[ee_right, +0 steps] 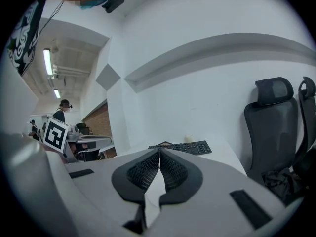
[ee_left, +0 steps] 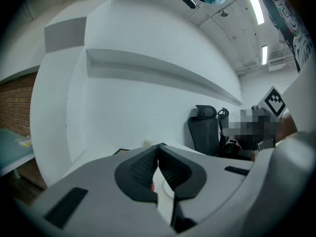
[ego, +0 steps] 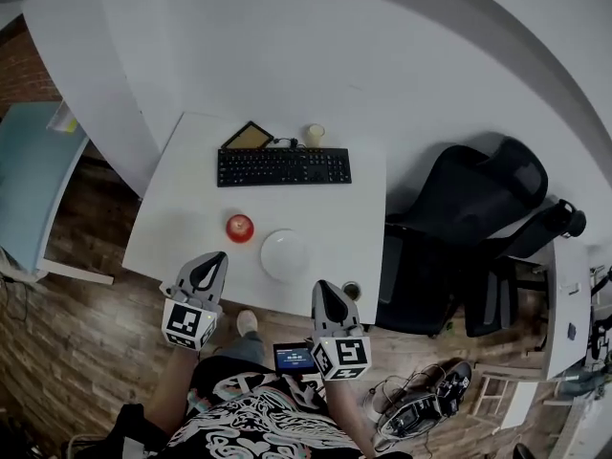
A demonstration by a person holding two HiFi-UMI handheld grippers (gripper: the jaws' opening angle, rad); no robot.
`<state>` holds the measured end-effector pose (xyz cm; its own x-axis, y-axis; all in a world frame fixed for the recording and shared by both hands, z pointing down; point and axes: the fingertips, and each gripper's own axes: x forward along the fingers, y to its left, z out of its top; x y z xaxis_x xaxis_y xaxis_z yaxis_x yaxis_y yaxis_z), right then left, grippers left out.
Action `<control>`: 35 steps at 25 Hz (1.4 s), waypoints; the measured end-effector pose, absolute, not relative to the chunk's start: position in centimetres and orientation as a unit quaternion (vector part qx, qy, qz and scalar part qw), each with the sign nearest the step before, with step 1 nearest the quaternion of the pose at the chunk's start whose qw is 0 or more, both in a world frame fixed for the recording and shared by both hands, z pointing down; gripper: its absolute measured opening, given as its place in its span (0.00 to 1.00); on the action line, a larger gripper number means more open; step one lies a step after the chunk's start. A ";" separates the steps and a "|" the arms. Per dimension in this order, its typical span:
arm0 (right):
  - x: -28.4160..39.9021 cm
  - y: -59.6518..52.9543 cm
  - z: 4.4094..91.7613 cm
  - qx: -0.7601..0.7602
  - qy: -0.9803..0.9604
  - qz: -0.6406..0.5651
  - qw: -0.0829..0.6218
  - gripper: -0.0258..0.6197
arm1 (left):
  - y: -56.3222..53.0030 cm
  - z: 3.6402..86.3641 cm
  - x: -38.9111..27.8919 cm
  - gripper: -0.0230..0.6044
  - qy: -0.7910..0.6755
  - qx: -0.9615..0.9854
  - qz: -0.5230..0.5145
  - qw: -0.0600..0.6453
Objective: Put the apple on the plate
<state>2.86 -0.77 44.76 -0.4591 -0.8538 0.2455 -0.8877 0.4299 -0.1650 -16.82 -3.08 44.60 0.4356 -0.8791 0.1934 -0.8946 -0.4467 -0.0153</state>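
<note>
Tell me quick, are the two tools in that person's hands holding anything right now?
Left tool: closed, holding nothing.
Right tool: closed, holding nothing.

On the table (ego: pixel 182 208) I see the plate (ego: pixel 285 254) near the front edge, with the apple (ego: pixel 239 227) just beside it at ten o'clock. The keyboard (ego: pixel 283 166) lies at twelve, a cup (ego: pixel 315 134) behind it. The chair (ego: pixel 469 228) stands off the table at three. My left gripper (ego: pixel 217 255) is at the plate's eight, my right gripper (ego: pixel 320 284) at five.
</note>
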 end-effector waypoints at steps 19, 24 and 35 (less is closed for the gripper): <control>4.3 -3.3 48.6 0.522 -0.831 0.145 0.122 0.09 | -8.2 50.8 -18.3 0.06 -0.530 0.832 0.155 0.055; 3.4 -4.4 49.7 0.498 -0.843 0.149 0.137 0.09 | -8.9 51.8 -17.5 0.06 -0.522 0.834 0.170 0.055; 3.0 -6.3 52.9 0.486 -0.843 0.168 0.159 0.09 | -10.4 54.7 -17.0 0.06 -0.517 0.830 0.205 0.045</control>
<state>3.05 -6.28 52.94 -0.4766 -0.7661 0.4312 -0.8729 0.4708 -0.1283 -16.98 -10.36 54.65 0.3824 -0.8396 0.3859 -0.8761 -0.4622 -0.1375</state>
